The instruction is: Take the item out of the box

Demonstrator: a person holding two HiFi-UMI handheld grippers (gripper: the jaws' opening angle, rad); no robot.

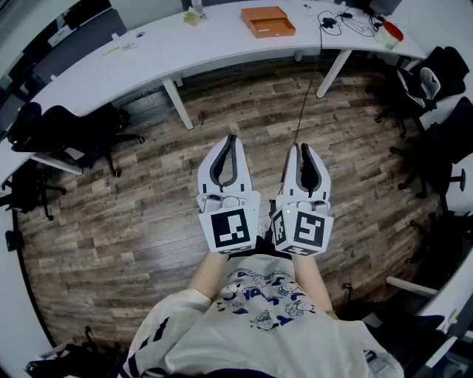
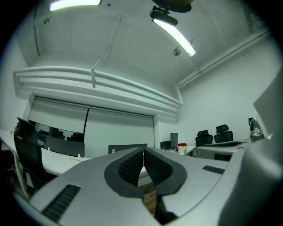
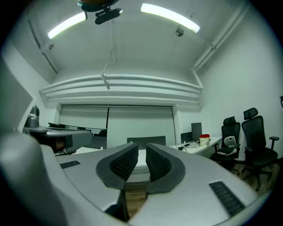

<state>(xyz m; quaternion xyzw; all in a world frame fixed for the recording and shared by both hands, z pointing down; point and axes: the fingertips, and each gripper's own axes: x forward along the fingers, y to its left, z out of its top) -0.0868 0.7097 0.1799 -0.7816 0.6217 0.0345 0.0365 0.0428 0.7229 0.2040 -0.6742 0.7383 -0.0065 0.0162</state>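
Task is not really started yet. The person stands on the brown wooden floor (image 1: 133, 221), w/ both tools held close to the body & pointing forward, well apart from the work place.

The left gripper (image 1: 232, 139), grey-white w/ black ribbed pads, has its jaws pressed together at the tips. Nothing is between them; its own view shows only the room beyond. The right gripper (image 1: 304, 146), same make, is closed too. Only a hair of gap runs along the pads, and nothing is inside.

The flat orange box (image 1: 267, 21) lies on the long white curved table (image 1: 148, 52), at the far side, near the back edge. It seems to be in 2 orange parts side by side, maybe base + lid, but it is too small to say. The item itself I cannot see from here.

Step in hand, as I judge: approach, before any reach. Next move calls for walking to the table so the orange box comes under the grippers. Then at least 1 claw must open. Then check if the lid must go off first. Probably one gripper should steady the box while the other lifts the item out.
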